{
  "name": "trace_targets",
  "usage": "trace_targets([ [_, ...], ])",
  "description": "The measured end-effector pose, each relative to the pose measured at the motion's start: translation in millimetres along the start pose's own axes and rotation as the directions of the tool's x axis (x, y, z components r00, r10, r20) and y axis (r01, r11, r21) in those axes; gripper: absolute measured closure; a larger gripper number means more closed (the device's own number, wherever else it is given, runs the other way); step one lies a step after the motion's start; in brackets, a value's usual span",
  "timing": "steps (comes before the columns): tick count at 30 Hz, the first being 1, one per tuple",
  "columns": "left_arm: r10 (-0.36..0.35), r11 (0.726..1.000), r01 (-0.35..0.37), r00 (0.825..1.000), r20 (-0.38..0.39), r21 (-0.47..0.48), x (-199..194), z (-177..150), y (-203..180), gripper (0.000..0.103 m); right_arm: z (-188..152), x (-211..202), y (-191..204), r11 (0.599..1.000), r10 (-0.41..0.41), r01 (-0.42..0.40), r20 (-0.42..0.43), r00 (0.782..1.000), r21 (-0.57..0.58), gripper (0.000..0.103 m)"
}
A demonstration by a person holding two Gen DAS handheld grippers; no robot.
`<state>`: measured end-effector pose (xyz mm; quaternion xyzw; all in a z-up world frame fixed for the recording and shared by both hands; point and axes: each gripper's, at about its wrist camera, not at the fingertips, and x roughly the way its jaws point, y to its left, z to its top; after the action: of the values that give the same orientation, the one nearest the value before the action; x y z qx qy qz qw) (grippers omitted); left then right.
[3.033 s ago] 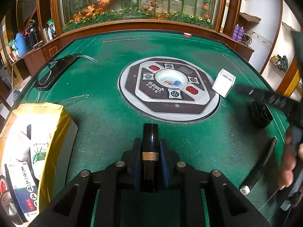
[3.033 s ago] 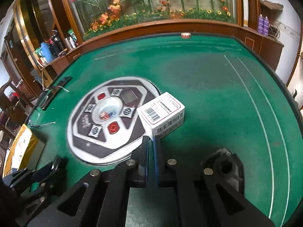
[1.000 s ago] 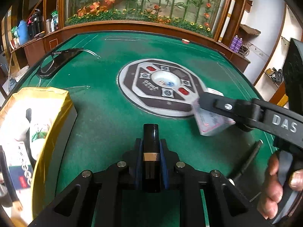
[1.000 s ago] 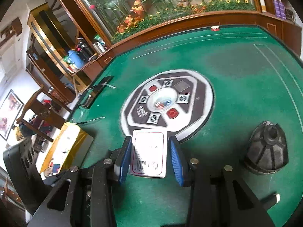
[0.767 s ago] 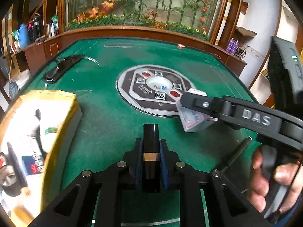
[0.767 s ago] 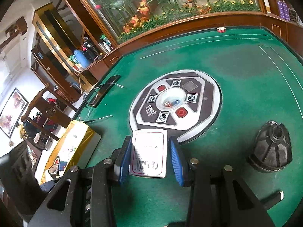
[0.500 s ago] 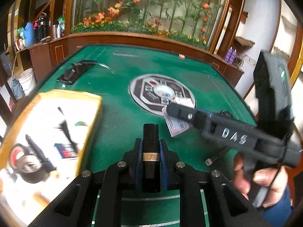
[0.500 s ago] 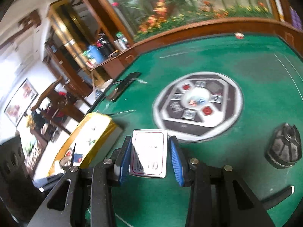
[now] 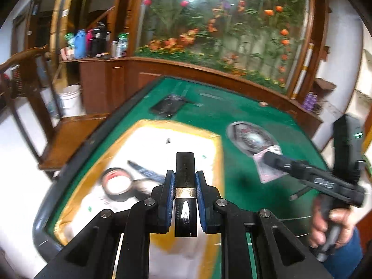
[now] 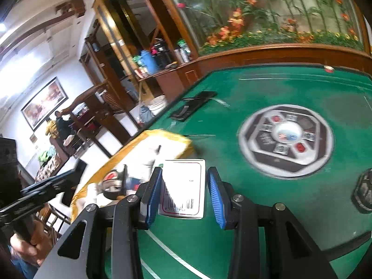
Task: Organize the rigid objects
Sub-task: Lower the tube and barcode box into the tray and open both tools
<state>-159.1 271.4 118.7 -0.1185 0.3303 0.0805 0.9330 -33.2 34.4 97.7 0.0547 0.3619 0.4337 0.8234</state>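
A green felt table (image 10: 267,209) is taking up most of the room, round control panel (image 10: 286,140) sitting in its middle. Fake flowers (image 9: 223,28) are glowing behind glass past the far edge, a white bucket (image 9: 69,100) is standing off the left edge.

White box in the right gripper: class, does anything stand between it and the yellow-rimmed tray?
Nothing visible does. The white box, clamped in the right gripper, hangs above green felt beside the tray; only bare felt lies between. Tape already lies inside the tray.
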Motion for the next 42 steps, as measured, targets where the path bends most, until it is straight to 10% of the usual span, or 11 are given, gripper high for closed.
trace_targets([
  [11, 0.183, 0.983, -0.183, 0.983, -0.012, 0.019, 13, -38, 40, 0.085, -19, 66, 111, 0.983, 0.105, -0.123, -0.131, 0.986, -0.135, 0.065],
  [26, 0.327, 0.935, -0.330, 0.944, 0.048, 0.129, 31, -51, 34, 0.084, -41, 94, 114, 0.977, 0.046, -0.081, -0.179, 0.983, -0.196, 0.067],
  [42, 0.331, 0.929, -0.337, 0.941, 0.062, 0.154, 35, -54, 33, 0.084, -45, 94, 113, 0.976, 0.041, -0.077, -0.174, 0.984, -0.206, 0.067],
])
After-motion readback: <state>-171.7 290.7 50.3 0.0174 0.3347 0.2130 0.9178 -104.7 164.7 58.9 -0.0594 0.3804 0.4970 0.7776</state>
